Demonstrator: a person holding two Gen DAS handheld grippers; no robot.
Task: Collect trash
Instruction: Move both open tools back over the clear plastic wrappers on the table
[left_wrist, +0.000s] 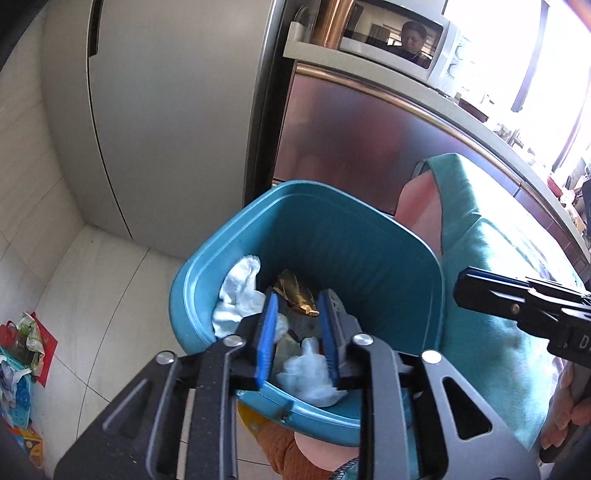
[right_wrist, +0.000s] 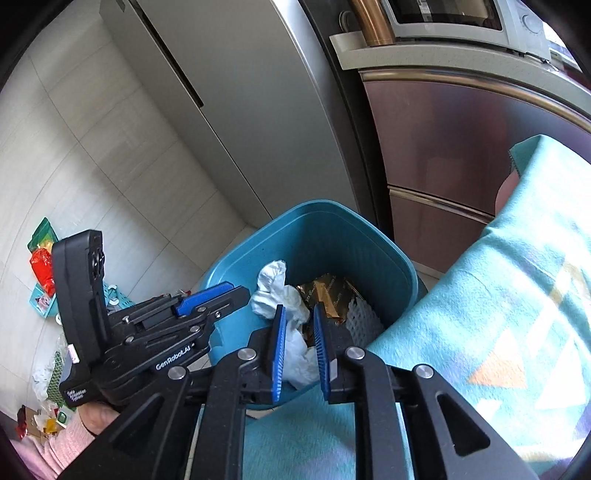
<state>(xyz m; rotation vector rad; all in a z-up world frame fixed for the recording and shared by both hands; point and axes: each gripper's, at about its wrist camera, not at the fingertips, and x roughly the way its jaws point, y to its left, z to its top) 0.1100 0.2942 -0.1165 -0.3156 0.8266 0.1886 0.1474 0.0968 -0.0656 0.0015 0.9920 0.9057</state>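
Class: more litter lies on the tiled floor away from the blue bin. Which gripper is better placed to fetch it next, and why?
Probably the left gripper. Seen from the right wrist, it sits on the side nearer the scattered colourful wrappers, while the right gripper hangs over the blue plastic bin. Both look open and empty.

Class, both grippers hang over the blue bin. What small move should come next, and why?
Probably lift both grippers clear of the bin: their jaws stand apart with nothing pinched, tissue already lies inside, and more litter waits on the floor.
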